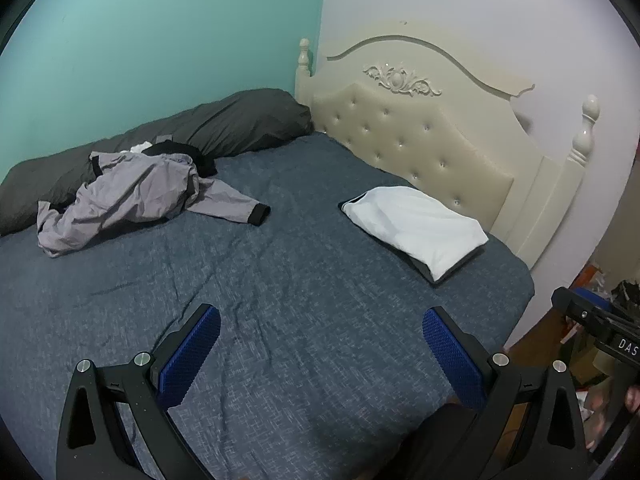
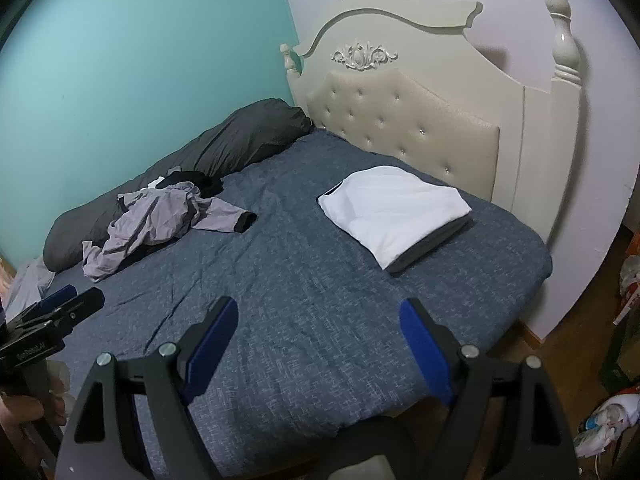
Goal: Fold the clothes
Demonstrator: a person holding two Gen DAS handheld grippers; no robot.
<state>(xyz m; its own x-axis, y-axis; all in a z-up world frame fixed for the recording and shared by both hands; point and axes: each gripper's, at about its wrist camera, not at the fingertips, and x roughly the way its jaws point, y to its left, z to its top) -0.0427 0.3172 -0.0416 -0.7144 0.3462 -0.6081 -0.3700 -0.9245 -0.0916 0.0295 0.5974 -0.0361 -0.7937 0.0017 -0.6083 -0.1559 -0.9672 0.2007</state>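
Note:
A crumpled lilac jacket (image 1: 132,196) (image 2: 160,224) with black cuffs lies at the far left of the bed, on a black garment (image 1: 188,152) (image 2: 196,180) and a bit of white cloth. A folded white garment (image 1: 416,228) (image 2: 396,212) rests on a folded dark one near the headboard. My left gripper (image 1: 320,320) hovers open over the near part of the blue bedspread (image 1: 300,264), with nothing between its blue pads. My right gripper (image 2: 316,312) is open too, above the bed's near edge (image 2: 304,280). Each gripper shows at the edge of the other's view.
A long dark grey pillow (image 1: 224,128) (image 2: 224,148) runs along the teal wall. The cream tufted headboard (image 1: 416,136) (image 2: 404,116) stands at the back right. Cluttered items (image 2: 608,420) lie on the wooden floor to the right of the bed.

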